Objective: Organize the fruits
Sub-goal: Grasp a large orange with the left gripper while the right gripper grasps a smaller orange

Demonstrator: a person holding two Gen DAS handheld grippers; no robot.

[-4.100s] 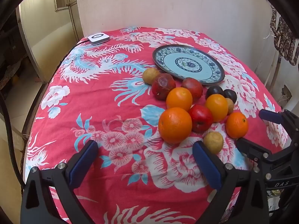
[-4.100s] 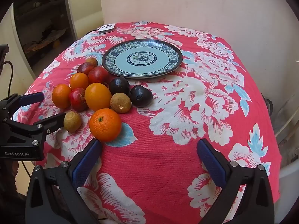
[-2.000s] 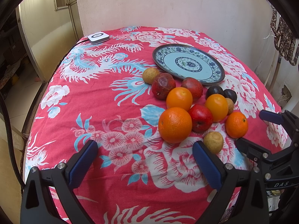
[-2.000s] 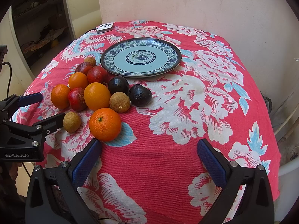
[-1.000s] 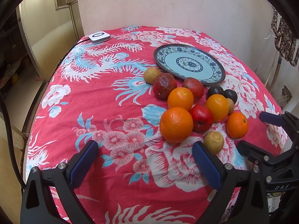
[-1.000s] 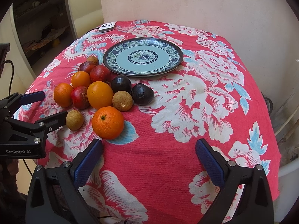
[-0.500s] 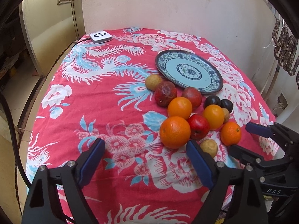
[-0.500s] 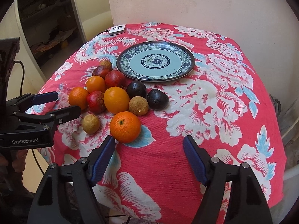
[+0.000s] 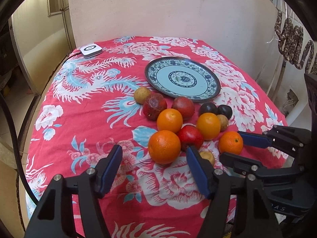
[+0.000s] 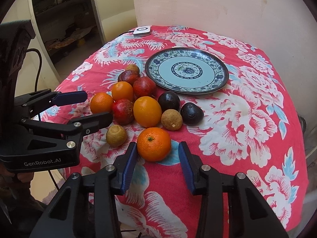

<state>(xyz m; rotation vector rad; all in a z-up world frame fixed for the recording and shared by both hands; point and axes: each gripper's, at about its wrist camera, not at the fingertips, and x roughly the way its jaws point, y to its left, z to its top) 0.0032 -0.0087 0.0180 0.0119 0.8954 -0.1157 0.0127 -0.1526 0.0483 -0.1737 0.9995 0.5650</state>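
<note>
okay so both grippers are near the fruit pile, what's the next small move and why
Probably keep easing the right gripper forward so its closing jaws straddle the nearest orange: the orange lies just ahead of the fingertips, untouched, and the plate is empty.

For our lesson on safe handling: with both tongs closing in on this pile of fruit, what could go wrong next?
1. The right tongs are closing around the front orange; a glancing grip might roll it toward the table edge.
2. The left tongs could nudge the big orange into the red apple, scattering the touching pile.
</note>
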